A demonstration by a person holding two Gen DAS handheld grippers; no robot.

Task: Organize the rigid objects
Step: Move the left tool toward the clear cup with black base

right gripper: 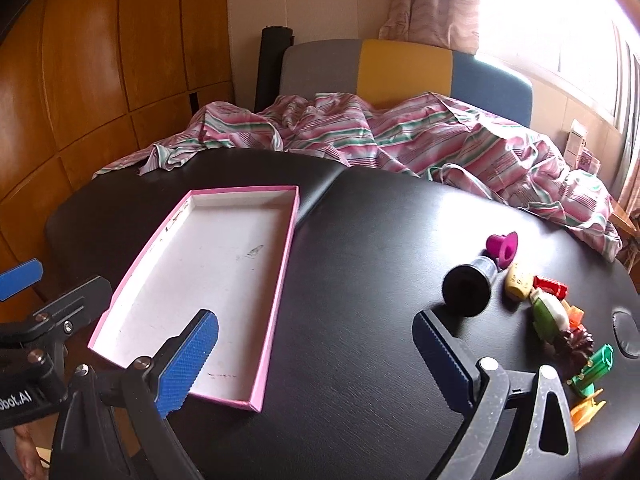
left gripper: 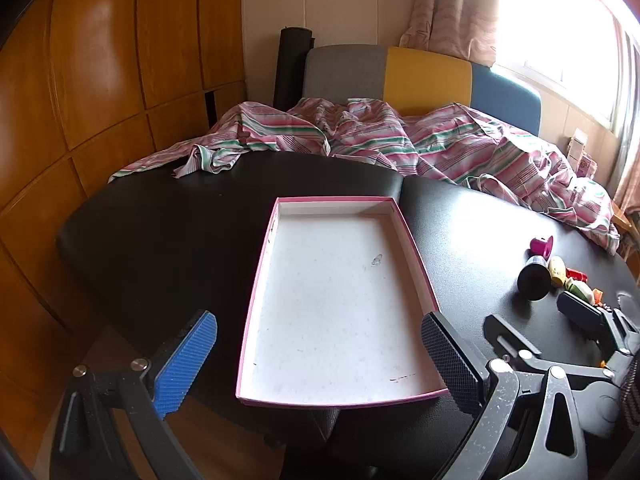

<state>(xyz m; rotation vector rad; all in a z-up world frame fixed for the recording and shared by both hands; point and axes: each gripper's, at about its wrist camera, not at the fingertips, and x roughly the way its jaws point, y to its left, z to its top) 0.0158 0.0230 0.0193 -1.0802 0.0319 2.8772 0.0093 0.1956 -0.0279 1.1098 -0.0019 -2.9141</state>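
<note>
Pink-rimmed box [left gripper: 276, 264], white inside, sits empty on the black surface [left gripper: 160, 220], straight ahead between the left gripper [left gripper: 320, 364] fingers, which are spread wide on nothing. Right gripper [right gripper: 316, 360] likewise wide apart and empty; the box lies beyond its left finger. Small rigid objects [right gripper: 548, 312] are clustered past its right finger: black cylinder [right gripper: 468, 288], magenta piece [right gripper: 504, 248], green and orange bits, possibly clips. Nothing sorted yet; every piece remains to be moved.
</note>
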